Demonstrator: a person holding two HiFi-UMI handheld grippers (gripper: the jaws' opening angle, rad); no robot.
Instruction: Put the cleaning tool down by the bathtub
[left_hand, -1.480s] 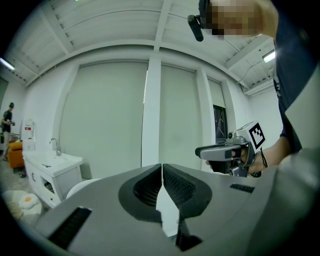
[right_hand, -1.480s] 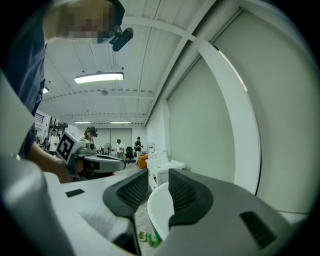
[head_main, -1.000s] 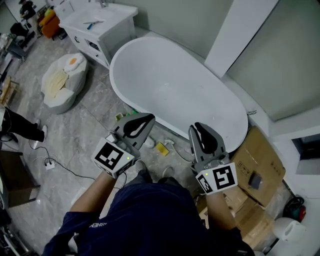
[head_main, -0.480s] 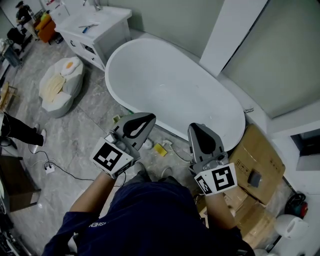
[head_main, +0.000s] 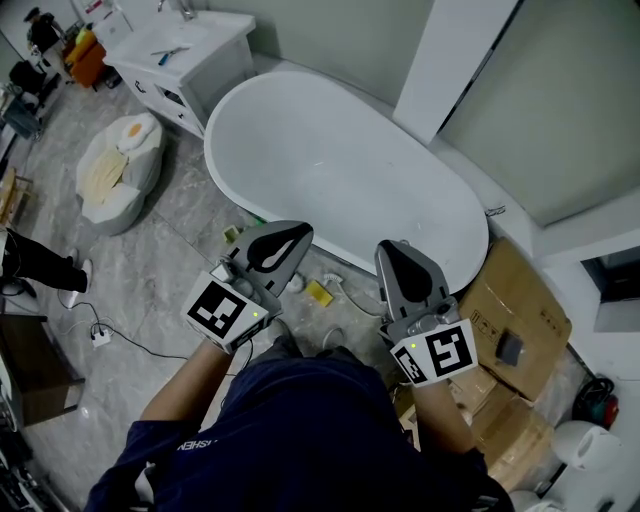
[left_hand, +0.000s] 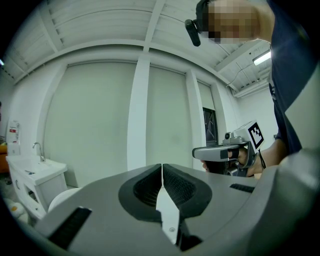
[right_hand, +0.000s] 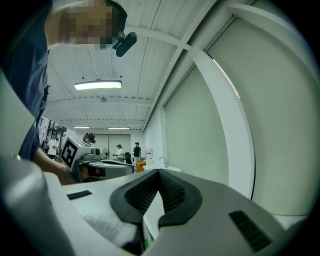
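Cleaning tool hard to make out — yellow thing (head_main: 320, 293) by bathtub (head_main: 340, 170); left hand-held gripper (head_main: 298, 236) and right hand-held gripper (head_main: 392, 255) pressed together.

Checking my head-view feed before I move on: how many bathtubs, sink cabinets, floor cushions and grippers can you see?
White oval bathtub: 1
White sink cabinet: 1
Cream floor cushion with a fried-egg print: 1
Grey two-jaw grippers: 2 (left gripper, right gripper, both shut and empty)
Total: 5
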